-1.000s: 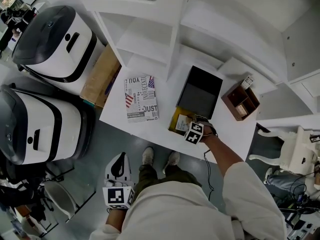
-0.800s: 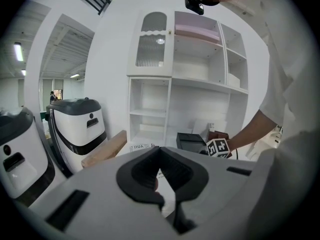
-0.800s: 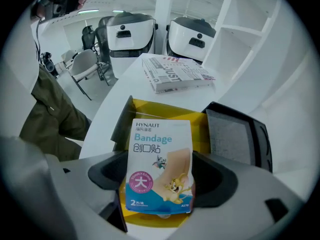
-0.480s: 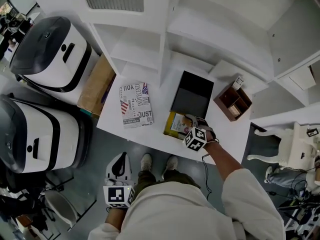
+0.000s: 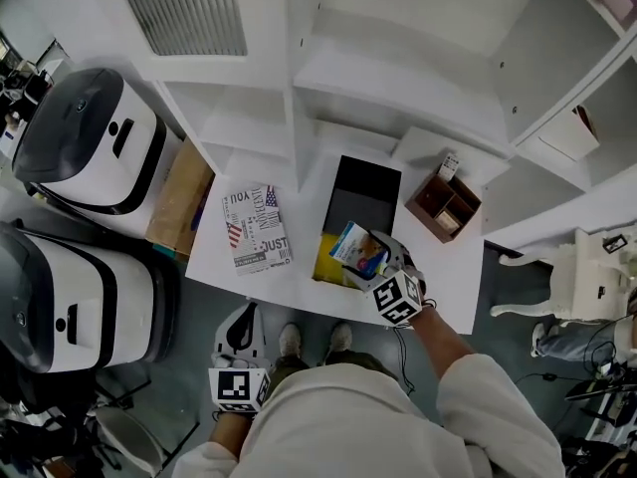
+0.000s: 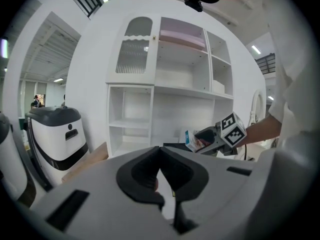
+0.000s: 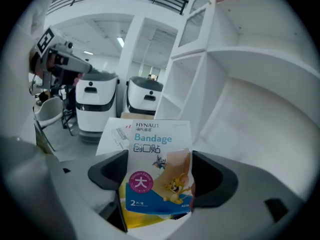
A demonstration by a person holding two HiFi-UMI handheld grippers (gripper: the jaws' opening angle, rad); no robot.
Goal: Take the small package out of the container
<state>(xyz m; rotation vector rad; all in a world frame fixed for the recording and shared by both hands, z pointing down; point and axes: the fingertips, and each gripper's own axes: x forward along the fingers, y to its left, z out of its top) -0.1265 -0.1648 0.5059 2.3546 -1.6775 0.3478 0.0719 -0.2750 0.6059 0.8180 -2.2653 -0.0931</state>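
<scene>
A small blue and white bandage package (image 5: 356,249) hangs just above the yellow container (image 5: 330,267), whose black lid (image 5: 364,193) stands open behind it on the white table (image 5: 443,287). My right gripper (image 5: 373,258) is shut on the package. In the right gripper view the package (image 7: 157,169) stands upright between the jaws, with the yellow container (image 7: 137,220) below it. My left gripper (image 5: 237,384) hangs low beside my body, off the table. Its jaws (image 6: 160,152) meet with nothing between them. That view also shows the right gripper (image 6: 212,138) with the package (image 6: 193,140).
A printed magazine (image 5: 257,229) lies left of the container. A brown wooden organiser (image 5: 444,205) stands at the table's right rear. White shelving (image 5: 398,78) rises behind the table. A cardboard box (image 5: 179,199) and two white machines (image 5: 90,137) stand to the left.
My right gripper has lifted the bandage package up out of the yellow container. The left gripper has stayed low by my side.
</scene>
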